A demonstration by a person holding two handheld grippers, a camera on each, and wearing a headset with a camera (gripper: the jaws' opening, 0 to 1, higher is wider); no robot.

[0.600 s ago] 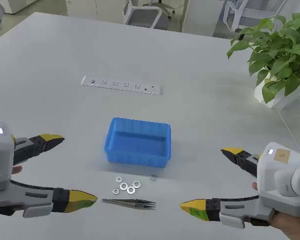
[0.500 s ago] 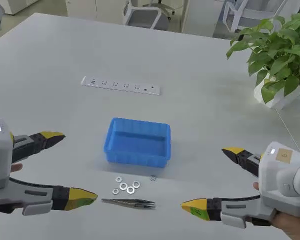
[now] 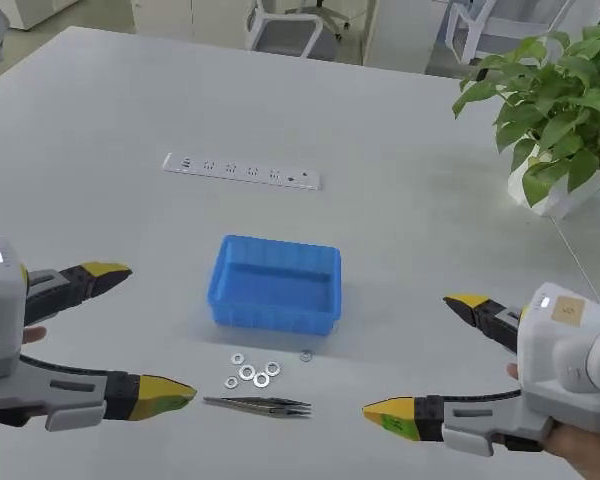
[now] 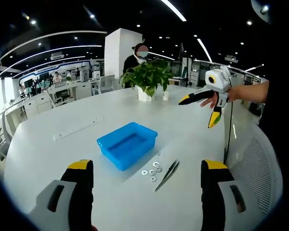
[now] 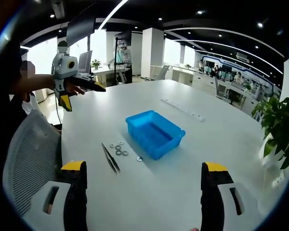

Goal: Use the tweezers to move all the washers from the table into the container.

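Nothing on the desk has shifted since the earlier frames, and the tools show at most a slight drift: the left tool at 9 o'clock of the work and the right tool at 3 o'clock both stand with jaws spread wide and empty, apparently poised for a first approach. Tweezers lie flat and untouched at 6 o'clock of the washers, which cluster near the blue container at its 6 o'clock, with a lone washer apart at the cluster's 2 o'clock. By this layout no transfer has begun, and the tweezers, lying between the tools, are judged the first item to be taken up.
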